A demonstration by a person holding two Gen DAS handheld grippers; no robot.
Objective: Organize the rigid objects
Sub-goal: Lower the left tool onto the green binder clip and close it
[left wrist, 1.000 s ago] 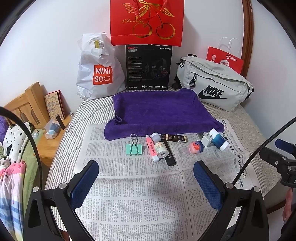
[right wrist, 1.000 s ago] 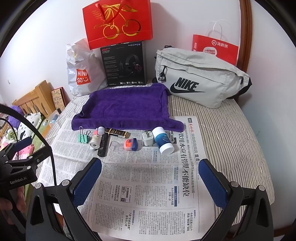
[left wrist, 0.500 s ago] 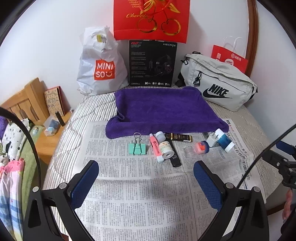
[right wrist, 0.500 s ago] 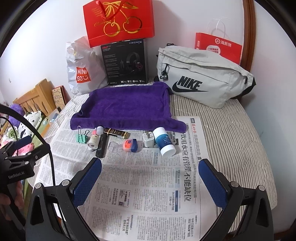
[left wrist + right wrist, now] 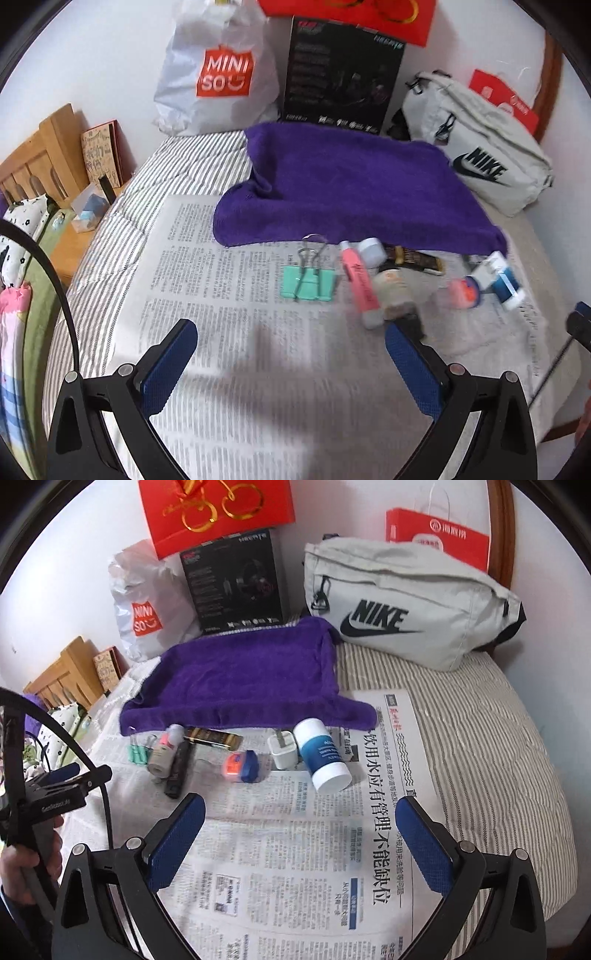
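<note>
A row of small items lies on newspaper point(image 5: 229, 280) in front of a purple towel point(image 5: 354, 192): a green binder clip point(image 5: 308, 282), a pink tube point(image 5: 360, 284), a small label roll point(image 5: 393, 291), a black stick point(image 5: 180, 765), a gold-and-black tube point(image 5: 214, 737), an orange-and-blue jar point(image 5: 242, 766), a white charger plug point(image 5: 282, 751) and a blue-and-white bottle point(image 5: 323, 757). My left gripper point(image 5: 291, 350) is open and empty, just short of the clip. My right gripper point(image 5: 301, 830) is open and empty, short of the bottle and plug.
At the back stand a Miniso bag point(image 5: 218, 74), a black headset box point(image 5: 343, 70), a red cherry bag point(image 5: 218, 513), a grey Nike pouch point(image 5: 406, 605) and a red paper bag point(image 5: 439, 535). A wooden bedside stand point(image 5: 48, 162) is at the left.
My left gripper has moved forward and down towards the binder clip, with motion blur. My right gripper has moved closer to the bottle and plug. Both stay open.
</note>
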